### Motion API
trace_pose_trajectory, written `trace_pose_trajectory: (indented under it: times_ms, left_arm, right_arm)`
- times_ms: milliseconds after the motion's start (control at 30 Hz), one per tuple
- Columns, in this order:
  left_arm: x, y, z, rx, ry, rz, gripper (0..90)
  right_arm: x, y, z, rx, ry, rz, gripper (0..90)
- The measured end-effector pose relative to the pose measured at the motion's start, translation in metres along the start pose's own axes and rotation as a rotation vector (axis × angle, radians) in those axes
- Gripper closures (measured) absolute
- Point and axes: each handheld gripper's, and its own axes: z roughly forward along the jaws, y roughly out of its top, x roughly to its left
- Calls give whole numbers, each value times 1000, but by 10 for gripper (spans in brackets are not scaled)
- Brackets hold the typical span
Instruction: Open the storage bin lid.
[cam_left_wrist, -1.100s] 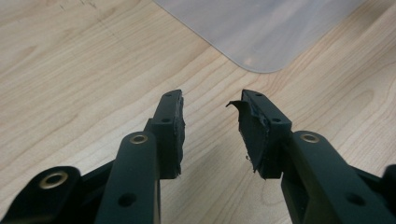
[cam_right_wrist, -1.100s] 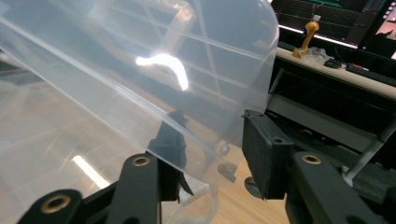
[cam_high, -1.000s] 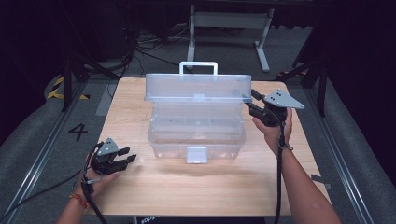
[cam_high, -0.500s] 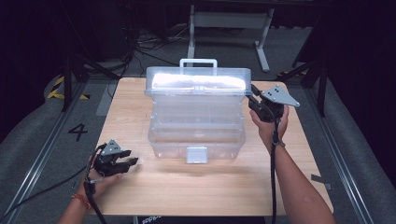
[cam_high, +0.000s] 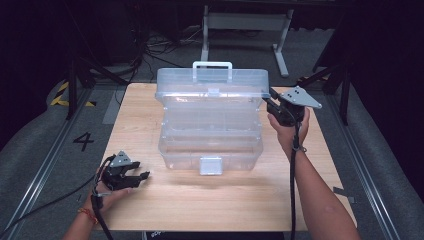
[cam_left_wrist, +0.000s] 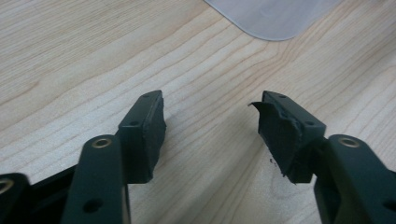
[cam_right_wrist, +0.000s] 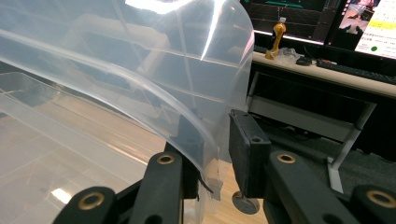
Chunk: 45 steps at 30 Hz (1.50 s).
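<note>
While my right gripper (cam_high: 272, 104) pinches the lid (cam_high: 212, 85) edge of the clear box (cam_high: 210, 145) mid-bench (cam_high: 150, 210), jaws on it, holding it up to swing, my left gripper (cam_high: 142, 176) rests aside, jaws just opening, nothing between.
</note>
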Motion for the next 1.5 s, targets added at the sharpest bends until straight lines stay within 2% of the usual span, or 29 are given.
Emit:
trace_pose_trajectory:
  times_ms: [33,67,100,233,367,600,633,667,933,1500]
  left_arm:
    - [0,-1,0,-1,11,22,387]
    - [-2,-2,1,-7,-1,12,365]
    - [-2,-3,1,-12,15,30,334]
    - [-2,-3,2,4,63,9,204]
    - [-3,-3,2,13,71,-4,184]
    - [-2,-3,2,8,77,3,181]
    - [-3,-3,3,8,70,-15,181]
    - [-2,-3,2,11,72,0,181]
    - [-4,-3,2,12,76,-18,178]
    - [-4,-3,2,11,79,-15,177]
  right_arm:
    - [-1,1,1,4,3,-1,745]
    - [-1,2,1,8,4,-3,744]
    - [-2,3,2,14,7,-5,744]
    - [-4,8,5,28,9,-9,743]
    - [-5,9,7,29,9,-1,744]
    - [-8,13,11,38,10,0,744]
    - [-8,13,12,38,10,1,744]
    - [-8,13,12,36,10,2,744]
    - [-9,15,15,39,5,6,749]
    - [-18,22,26,52,21,42,759]
